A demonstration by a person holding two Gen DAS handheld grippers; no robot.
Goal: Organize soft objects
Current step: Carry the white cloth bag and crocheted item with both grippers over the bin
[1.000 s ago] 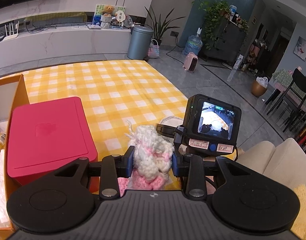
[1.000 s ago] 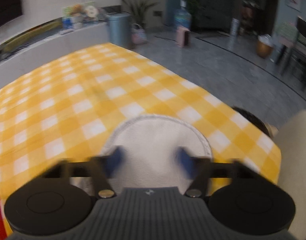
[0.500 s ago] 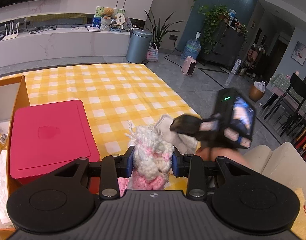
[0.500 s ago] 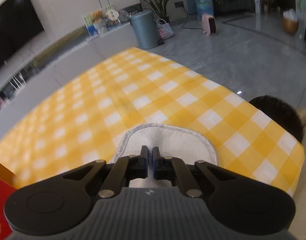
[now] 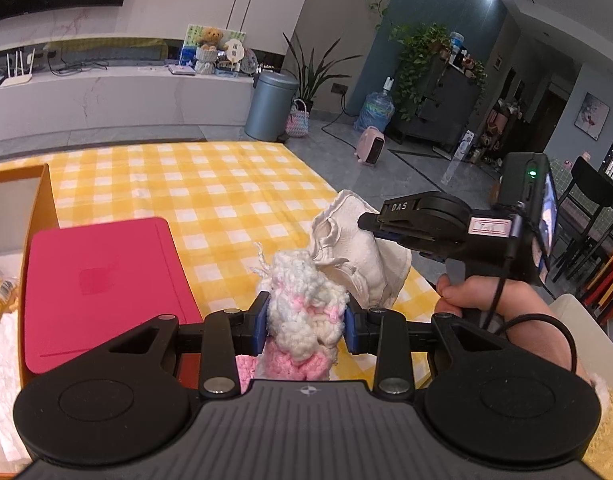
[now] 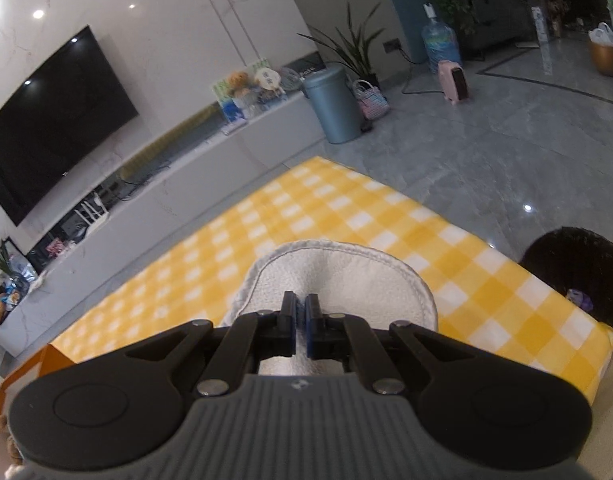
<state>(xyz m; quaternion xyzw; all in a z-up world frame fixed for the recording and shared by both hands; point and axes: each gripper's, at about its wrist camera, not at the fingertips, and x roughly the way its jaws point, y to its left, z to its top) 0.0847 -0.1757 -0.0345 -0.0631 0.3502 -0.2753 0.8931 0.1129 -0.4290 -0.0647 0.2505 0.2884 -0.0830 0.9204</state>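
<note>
In my left wrist view, the left gripper [image 5: 306, 328] sits at the lower centre of the frame with its two blue-padded fingers [image 5: 261, 326] partly apart and clamped on a knitted white and pink toy [image 5: 304, 316]. The toy bulges up between the pads, white on top and pink below, and a loose strand of yarn sticks out at its upper left. Just left of it, in the lower left of the frame, lies a flat red lid [image 5: 102, 280] over an orange box [image 5: 42, 200].

To the right of the toy, the right gripper [image 5: 370, 222] comes in from the right edge, carried by a hand [image 5: 502, 312] at the lower right. Its tips pinch a white towel [image 5: 358, 252], which hangs bunched and folded above the yellow checked cloth [image 5: 210, 192], close beside the knitted toy; I cannot tell whether the two touch.

In my right wrist view, the right gripper [image 6: 300, 312] shows in the lower centre with its fingers [image 6: 287, 320] pressed together, only a thin sliver between the blue pads. The white towel [image 6: 346, 276] spreads out past the tips as a rounded piece with a stitched border, and a fold of it is nipped between the pads, over the checked cloth [image 6: 346, 216].
</note>
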